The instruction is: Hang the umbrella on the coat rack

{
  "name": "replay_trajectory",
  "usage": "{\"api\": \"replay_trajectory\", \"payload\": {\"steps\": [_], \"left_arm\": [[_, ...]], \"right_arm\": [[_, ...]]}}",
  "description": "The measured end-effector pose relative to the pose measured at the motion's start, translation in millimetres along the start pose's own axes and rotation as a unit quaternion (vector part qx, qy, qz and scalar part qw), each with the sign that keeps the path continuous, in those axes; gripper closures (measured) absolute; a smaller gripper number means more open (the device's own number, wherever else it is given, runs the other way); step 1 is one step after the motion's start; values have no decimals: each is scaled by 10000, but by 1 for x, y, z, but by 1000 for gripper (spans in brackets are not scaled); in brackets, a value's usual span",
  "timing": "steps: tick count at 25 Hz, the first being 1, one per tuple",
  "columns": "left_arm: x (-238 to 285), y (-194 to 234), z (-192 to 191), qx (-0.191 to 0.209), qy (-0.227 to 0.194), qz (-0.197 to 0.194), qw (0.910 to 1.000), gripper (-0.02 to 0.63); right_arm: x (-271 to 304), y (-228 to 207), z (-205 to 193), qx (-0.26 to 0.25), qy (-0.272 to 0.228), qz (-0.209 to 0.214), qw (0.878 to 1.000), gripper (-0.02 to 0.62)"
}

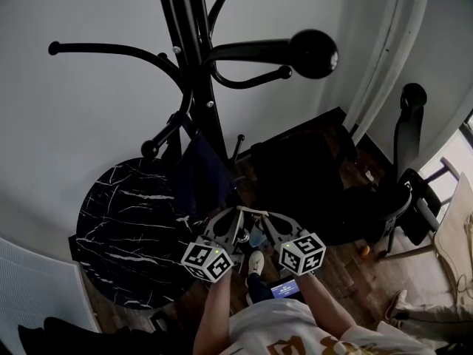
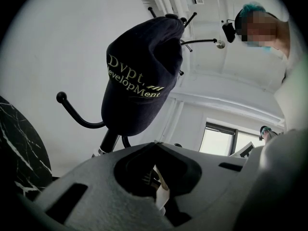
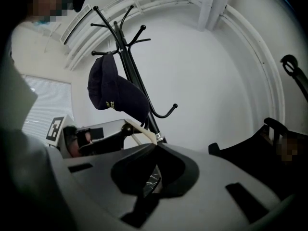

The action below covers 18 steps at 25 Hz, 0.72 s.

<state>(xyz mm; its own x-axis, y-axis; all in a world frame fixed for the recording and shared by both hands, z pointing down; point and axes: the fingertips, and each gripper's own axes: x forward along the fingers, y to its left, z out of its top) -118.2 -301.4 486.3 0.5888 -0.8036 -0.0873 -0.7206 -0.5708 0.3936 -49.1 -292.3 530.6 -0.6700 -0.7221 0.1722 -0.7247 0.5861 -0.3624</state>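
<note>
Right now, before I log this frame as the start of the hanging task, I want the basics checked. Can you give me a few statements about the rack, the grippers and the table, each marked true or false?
1. A dark cap hangs on the coat rack. True.
2. An umbrella hangs from one of the rack's hooks. False: only the cap shows on it.
3. The left gripper and the right gripper both have their jaws together, holding nothing. True.
4. The round table beside the rack is plain white. False: it is black with white veins.
5. The cap's lettering is pale. True.

Left tool [image 2: 155,144], right tool [image 3: 156,146]: jaws seemingly together.
</note>
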Motion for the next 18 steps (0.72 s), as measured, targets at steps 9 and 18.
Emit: {"api": "replay_trajectory", "payload": {"steps": [9,18], "left_arm": [[0,8,-8,28,153,56,9999,588],[3,23,-14,-35,302,169,9994,588]], "right_arm": [[10,-4,-10,156,113,25,9998,584],[22,-6,-17,134,266,44,9995,584]]}}
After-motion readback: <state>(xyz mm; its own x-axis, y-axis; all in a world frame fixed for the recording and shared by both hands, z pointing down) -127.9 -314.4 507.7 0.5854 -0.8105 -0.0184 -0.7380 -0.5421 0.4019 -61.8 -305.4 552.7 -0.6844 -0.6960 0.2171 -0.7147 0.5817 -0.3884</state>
